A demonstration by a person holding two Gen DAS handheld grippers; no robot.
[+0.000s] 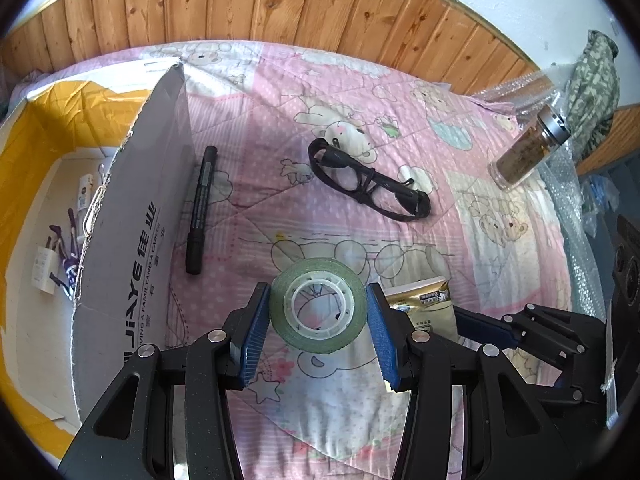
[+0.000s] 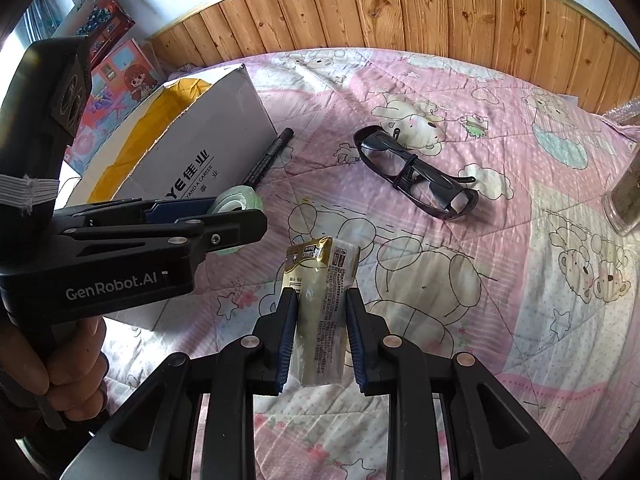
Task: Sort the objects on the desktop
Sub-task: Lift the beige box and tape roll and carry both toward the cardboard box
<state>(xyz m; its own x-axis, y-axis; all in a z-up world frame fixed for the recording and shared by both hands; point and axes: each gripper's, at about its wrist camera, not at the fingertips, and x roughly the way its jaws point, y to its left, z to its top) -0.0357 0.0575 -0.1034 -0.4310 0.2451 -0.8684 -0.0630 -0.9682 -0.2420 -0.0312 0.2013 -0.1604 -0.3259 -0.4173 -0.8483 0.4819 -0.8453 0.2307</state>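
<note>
A green tape roll with a white core sits between the blue pads of my left gripper, which press on both its sides; the right wrist view shows the tape roll held beside the box. My right gripper is shut on a gold-and-white packet, which stands upright between the pads. On the pink quilt lie a black marker, close to the box wall, and black glasses further back. The grey cardboard box stands open at the left.
Inside the box lie a white charger, a purple item and a small tube. A glass jar with a metal lid stands at the right, by bubble wrap. Wooden panelling runs behind. A hand grips the left tool.
</note>
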